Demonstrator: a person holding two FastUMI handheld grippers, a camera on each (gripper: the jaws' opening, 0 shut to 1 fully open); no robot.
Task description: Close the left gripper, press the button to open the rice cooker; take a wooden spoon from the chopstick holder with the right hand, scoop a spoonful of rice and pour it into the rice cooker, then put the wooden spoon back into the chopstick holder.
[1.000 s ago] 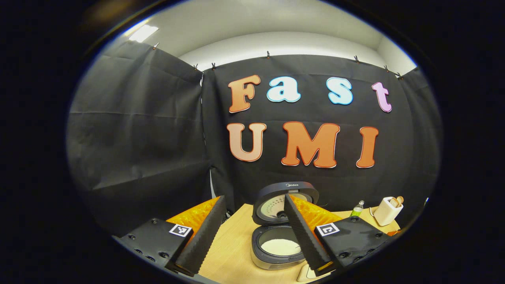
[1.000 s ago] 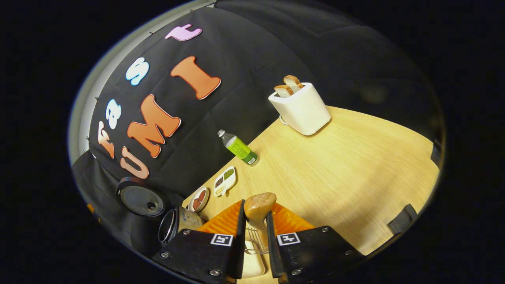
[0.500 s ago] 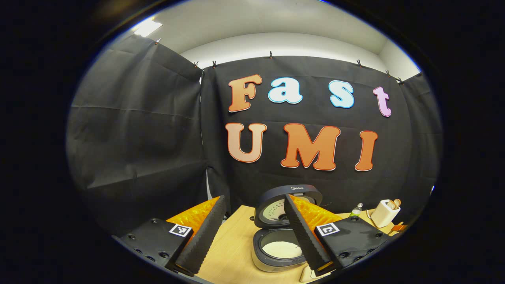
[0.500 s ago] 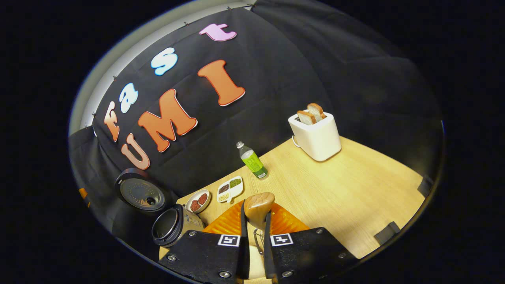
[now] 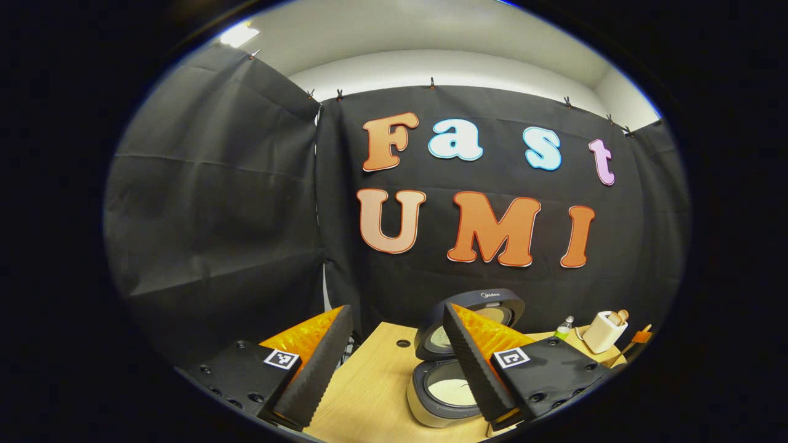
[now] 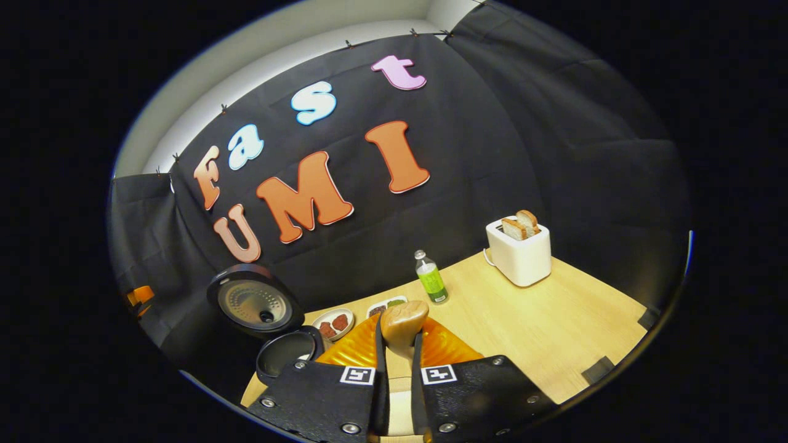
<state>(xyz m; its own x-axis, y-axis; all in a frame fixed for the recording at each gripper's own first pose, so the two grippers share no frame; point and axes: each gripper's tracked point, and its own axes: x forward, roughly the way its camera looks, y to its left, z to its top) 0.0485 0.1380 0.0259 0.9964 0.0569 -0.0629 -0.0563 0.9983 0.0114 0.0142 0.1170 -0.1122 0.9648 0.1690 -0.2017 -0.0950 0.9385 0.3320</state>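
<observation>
The wooden spoon (image 6: 403, 323) is clamped by its handle in the right gripper (image 6: 399, 369), bowl upward for carrying, while the left gripper (image 5: 394, 363) is held wide before the opened rice cooker (image 5: 446, 394) near the counter's (image 5: 363, 394) back edge.

Toaster (image 6: 519, 258) with bread, green bottle (image 6: 431, 279), snack dishes (image 6: 333, 322)
</observation>
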